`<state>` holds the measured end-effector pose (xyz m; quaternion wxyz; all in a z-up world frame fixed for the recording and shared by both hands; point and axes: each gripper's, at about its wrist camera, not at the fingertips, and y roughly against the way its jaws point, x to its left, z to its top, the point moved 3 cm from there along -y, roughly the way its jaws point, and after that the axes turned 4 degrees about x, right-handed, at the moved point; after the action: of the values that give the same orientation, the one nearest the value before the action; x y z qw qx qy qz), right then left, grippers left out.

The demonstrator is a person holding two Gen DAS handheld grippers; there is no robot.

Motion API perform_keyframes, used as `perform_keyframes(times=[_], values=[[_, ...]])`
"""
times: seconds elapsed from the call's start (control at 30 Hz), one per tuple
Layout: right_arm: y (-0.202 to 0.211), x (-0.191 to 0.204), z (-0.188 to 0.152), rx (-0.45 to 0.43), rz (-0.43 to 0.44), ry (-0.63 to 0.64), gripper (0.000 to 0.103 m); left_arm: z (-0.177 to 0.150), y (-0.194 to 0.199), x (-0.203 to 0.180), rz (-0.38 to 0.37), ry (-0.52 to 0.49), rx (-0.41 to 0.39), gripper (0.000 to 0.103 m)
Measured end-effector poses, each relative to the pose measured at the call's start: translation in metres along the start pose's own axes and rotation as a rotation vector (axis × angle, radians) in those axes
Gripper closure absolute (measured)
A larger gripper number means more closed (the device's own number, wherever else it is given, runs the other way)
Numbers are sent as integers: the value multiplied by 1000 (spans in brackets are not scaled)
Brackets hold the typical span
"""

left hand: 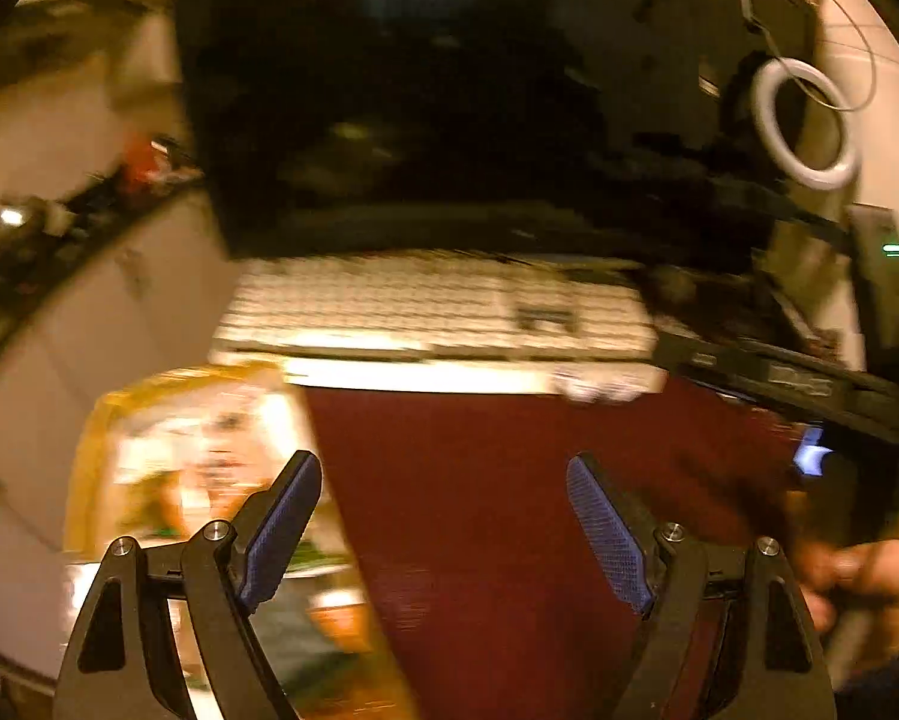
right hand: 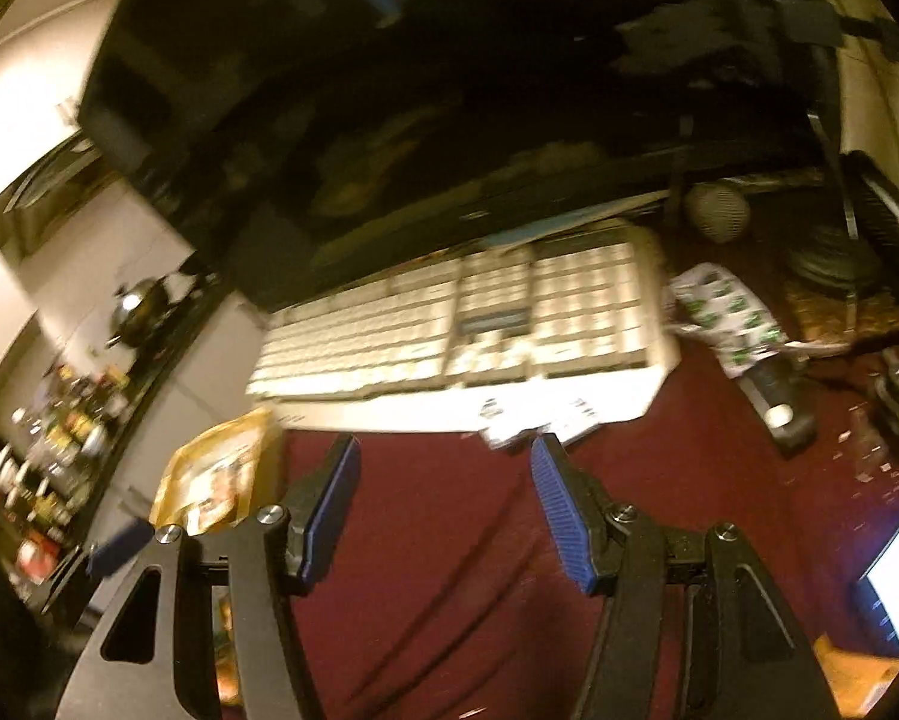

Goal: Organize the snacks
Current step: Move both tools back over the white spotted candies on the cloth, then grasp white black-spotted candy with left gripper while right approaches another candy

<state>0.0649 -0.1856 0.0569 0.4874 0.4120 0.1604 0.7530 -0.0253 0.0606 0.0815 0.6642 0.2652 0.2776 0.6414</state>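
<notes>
Snack pouch (left hand: pixel 209 480), yellow-gold and blurred, lies at the left edge of the maroon desk surface (left hand: pixel 497 510), partly behind the left finger of the left gripper (left hand: pixel 443 519); the same pouch (right hand: pixel 221 474) shows in the right wrist view, left of the right gripper (right hand: pixel 446 507) and just below the near left corner of the white keyboard (right hand: pixel 479 324). Both grippers hang over bare maroon surface with jaws parted and nothing between the blue pads (left hand: pixel 608 531), the left set wider than the right. A large dark monitor (left hand: pixel 449 90) stands behind the keyboard. To the right of the keyboard lies a white packet with green print (right hand: pixel 728 315). A hand (left hand: pixel 869 588) shows at the right edge of the left wrist view.
</notes>
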Motion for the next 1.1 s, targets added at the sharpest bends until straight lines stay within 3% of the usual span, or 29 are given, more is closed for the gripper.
perform_keyframes(times=[0.17,0.3,0.43,0.5,0.67,0.83,1.1], values=[[-10,-35,2,-26,-27,-85,44,23,-50,-39,-75,9,111,16],[-11,-56,3,-46,-41,-150,44,38,-102,-46,-153,113,247,31],[-7,-64,5,-65,-33,-177,44,42,-140,-50,-178,191,325,43],[-5,-67,6,-74,-18,-190,44,45,-152,-53,-171,210,336,49],[0,-66,7,-76,11,-200,44,54,-168,-69,-148,203,324,50],[1,-66,7,-76,23,-203,44,58,-188,-84,-119,173,344,66],[0,-65,7,-75,14,-195,44,59,-199,-89,-80,126,311,71]])
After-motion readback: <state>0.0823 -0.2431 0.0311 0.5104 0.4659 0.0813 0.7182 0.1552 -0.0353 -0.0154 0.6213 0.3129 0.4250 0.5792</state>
